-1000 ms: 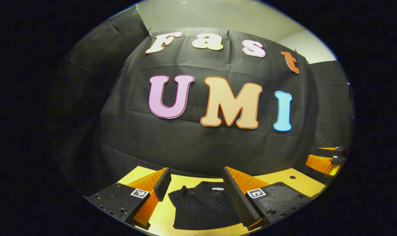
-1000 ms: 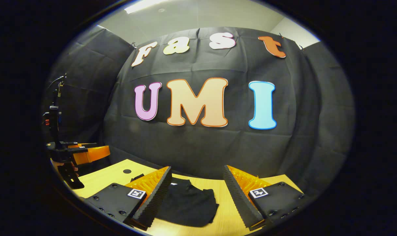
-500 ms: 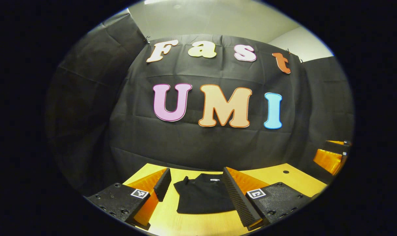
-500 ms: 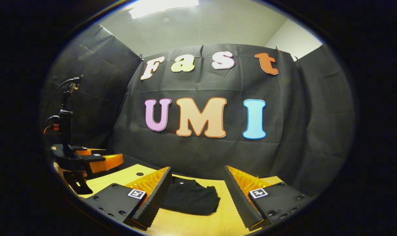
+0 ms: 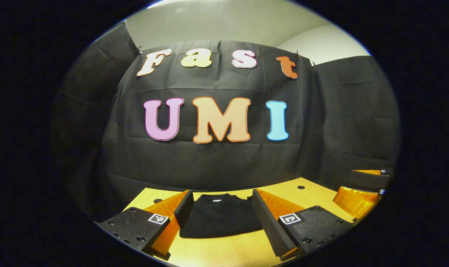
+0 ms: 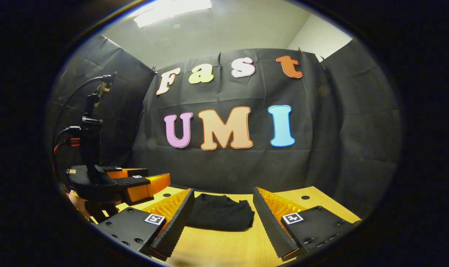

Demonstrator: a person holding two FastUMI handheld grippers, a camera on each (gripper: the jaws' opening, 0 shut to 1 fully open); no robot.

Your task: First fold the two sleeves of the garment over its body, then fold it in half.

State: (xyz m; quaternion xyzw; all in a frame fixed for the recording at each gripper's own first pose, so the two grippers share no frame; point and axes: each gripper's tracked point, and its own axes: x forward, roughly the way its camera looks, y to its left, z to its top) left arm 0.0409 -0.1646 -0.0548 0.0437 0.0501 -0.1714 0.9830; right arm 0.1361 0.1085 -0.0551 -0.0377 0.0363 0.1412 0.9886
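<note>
My black garment [image 5: 220, 218] lies flat on the wooden table [image 5: 228, 252], folded into a compact rectangle with its sleeves tucked over its body. Its collar, with a small white tag, faces the table's far edge; one corner bulges slightly

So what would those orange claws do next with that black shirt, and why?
Probably nothing more than pull back a little: the black folded garment lies as a compact bundle on the yellow wooden table, no sleeve sticking out, and both the left gripper and right gripper stand open, holding nothing.
</note>
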